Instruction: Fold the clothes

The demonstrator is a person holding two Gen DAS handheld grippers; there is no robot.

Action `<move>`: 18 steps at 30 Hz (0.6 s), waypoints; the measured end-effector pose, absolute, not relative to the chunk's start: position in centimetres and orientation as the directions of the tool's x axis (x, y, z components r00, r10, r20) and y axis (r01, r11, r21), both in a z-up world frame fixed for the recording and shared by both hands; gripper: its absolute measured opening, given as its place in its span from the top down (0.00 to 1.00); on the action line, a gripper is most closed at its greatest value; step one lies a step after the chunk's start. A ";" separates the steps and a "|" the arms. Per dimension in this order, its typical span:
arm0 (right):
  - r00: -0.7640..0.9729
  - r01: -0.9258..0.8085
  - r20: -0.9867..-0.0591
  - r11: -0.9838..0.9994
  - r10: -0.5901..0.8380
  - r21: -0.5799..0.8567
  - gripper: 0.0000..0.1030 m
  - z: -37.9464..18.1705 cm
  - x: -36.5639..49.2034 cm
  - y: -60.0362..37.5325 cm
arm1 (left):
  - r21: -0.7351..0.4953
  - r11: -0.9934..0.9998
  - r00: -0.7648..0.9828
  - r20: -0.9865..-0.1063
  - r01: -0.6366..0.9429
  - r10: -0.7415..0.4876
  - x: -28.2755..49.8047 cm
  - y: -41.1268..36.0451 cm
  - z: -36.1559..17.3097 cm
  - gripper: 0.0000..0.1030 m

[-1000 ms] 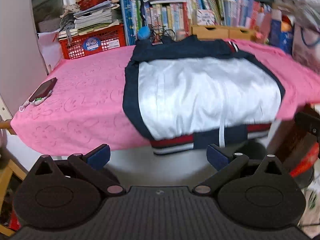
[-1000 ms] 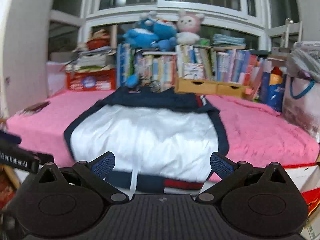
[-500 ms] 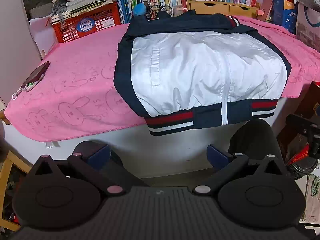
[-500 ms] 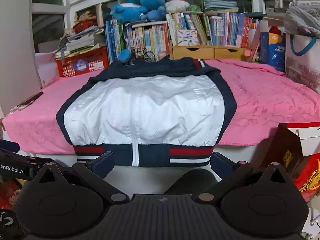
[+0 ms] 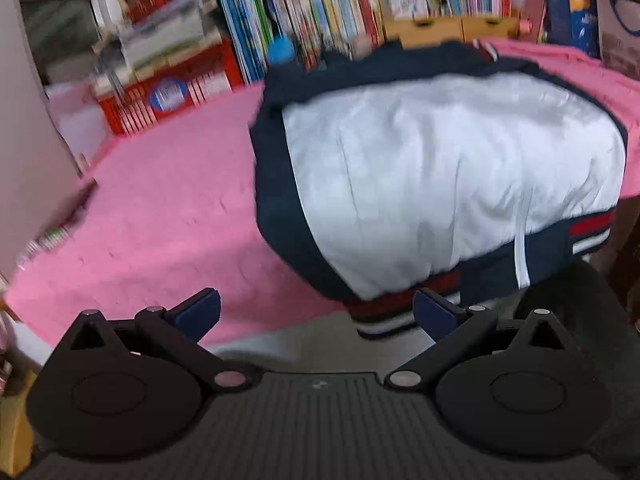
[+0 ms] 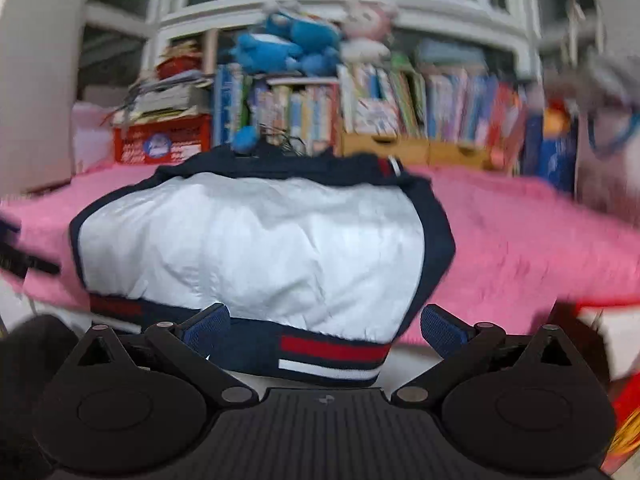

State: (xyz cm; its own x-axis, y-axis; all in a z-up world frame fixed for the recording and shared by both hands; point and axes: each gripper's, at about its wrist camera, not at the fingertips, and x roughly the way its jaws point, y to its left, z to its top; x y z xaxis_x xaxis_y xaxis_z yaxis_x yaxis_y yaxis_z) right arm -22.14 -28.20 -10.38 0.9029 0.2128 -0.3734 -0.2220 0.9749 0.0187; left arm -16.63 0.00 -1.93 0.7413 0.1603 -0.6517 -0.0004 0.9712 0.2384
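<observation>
A white jacket (image 5: 432,184) with navy sides and a red-and-white striped hem lies on the pink cloth-covered table (image 5: 168,208), its hem hanging over the front edge. My left gripper (image 5: 316,312) is open, just in front of the hem's left corner, holding nothing. In the right wrist view the jacket (image 6: 256,240) fills the middle. My right gripper (image 6: 326,326) is open, its blue pads (image 6: 440,326) either side of the hem's right part, apart from the fabric. Both views are motion-blurred.
Books (image 6: 304,108), plush toys (image 6: 288,46), a red basket (image 5: 168,92) and wooden drawers (image 5: 444,26) line the table's back. A phone (image 5: 76,208) lies at the left edge. A dark chair (image 5: 568,296) stands below the front edge; a box (image 6: 624,432) at lower right.
Both grippers have moved up and in toward the jacket's hem; the jacket now looms larger. Both stay open. The jacket has not moved.
</observation>
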 end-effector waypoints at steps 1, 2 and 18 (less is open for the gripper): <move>0.902 -0.209 -0.380 0.978 0.203 0.027 0.00 -10.7 -21.6 -28.4 | 0.242 0.970 0.733 -0.661 0.003 0.163 -16.4 -0.1 -2.3 0.00; 0.902 -0.194 -0.387 0.980 0.192 0.033 0.00 -11.1 -21.1 -28.5 | 0.246 0.969 0.724 -0.670 0.007 0.165 -16.2 -0.2 -2.7 0.00; 0.727 -0.342 -0.529 0.899 0.437 0.273 0.72 -15.4 -11.3 -32.5 | 0.200 0.978 0.665 -0.722 -0.065 0.192 -14.2 0.4 -3.1 0.00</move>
